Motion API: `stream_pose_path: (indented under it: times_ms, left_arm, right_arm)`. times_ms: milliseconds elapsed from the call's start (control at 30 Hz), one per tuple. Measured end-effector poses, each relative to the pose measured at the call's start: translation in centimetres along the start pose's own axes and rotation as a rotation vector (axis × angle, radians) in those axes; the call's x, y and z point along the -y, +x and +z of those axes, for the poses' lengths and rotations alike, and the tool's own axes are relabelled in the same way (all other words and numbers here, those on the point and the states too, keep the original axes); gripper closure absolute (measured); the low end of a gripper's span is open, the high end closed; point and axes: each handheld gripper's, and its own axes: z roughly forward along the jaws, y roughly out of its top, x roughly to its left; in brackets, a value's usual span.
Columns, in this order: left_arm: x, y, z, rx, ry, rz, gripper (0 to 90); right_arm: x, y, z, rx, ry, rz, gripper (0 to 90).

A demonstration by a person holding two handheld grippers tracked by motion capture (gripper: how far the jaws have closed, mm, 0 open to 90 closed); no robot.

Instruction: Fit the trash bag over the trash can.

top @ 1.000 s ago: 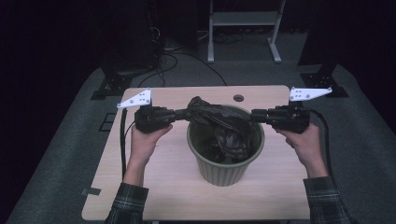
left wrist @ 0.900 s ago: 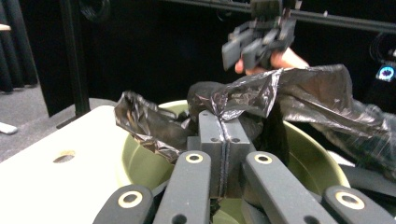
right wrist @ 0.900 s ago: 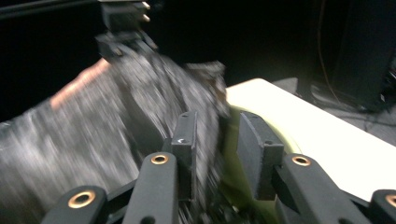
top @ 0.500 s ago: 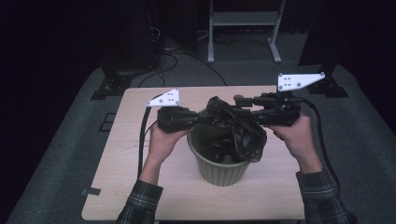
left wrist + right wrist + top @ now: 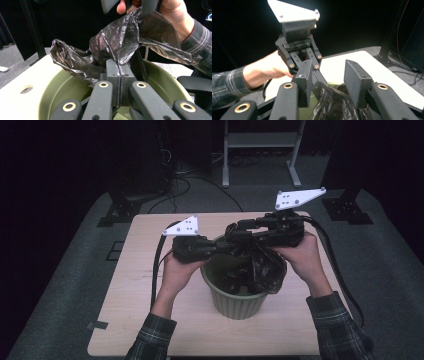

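Observation:
A ribbed green bin (image 5: 235,302) stands mid-table with a black plastic bag (image 5: 265,265) drawn up out of it. My left gripper (image 5: 225,248) reaches over the rim from the left, shut on a fold of the bag (image 5: 117,37). In its own view its jaws (image 5: 119,70) meet on the plastic. From the right and slightly higher comes my right gripper (image 5: 236,231). Its jaws have just been opening and stand apart (image 5: 328,75). Crumpled bag (image 5: 332,105) lies low between them, and the pads do not press on it.
The bin sits on a light wooden table (image 5: 135,285) with a small round hole (image 5: 27,89) near its far edge. Dark grey floor surrounds the table. A white stand (image 5: 260,150) and dark equipment are behind it. Cables trail from both grippers.
Both hands have come inward from the bin's sides to above it. The right hand rose and its jaws opened. The bag now stands higher out of the bin.

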Motion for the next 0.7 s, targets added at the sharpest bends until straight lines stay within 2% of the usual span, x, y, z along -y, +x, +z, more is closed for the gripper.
stream_pose_path:
  times_ms: [133,300,367,467,567,633,700]
  left_arm:
    - [-0.2,0.0,-0.4,0.004,-0.024,-0.006,89.0]
    - [-0.3,0.0,-0.7,-0.005,-0.022,0.001,88.0]
    - [-0.2,0.0,-0.6,-0.016,-0.019,-0.001,85.8]
    - [0.0,0.1,-0.5,-0.037,-0.016,-0.006,71.5]
    - [0.2,-0.1,-1.1,-0.078,-0.035,-0.003,56.4]
    - [0.1,-0.3,-1.6,-0.090,-0.060,0.004,52.8]
    - [-0.1,-0.5,-1.9,-0.092,-0.075,0.016,54.0]
  right_arm:
    - [0.6,0.0,0.5,0.038,0.049,-0.013,59.0]
    - [1.6,-0.4,0.5,0.042,0.058,-0.006,71.0]
    - [1.8,-0.4,0.6,0.037,0.064,-0.012,79.2]
    - [2.1,-0.4,0.4,0.036,0.058,-0.012,88.0]
    - [2.3,-0.7,-0.1,0.061,0.046,0.000,89.6]
    - [2.6,-0.9,-0.3,0.079,0.045,0.016,89.8]
    - [2.9,-1.2,-0.4,0.082,0.043,0.029,89.8]
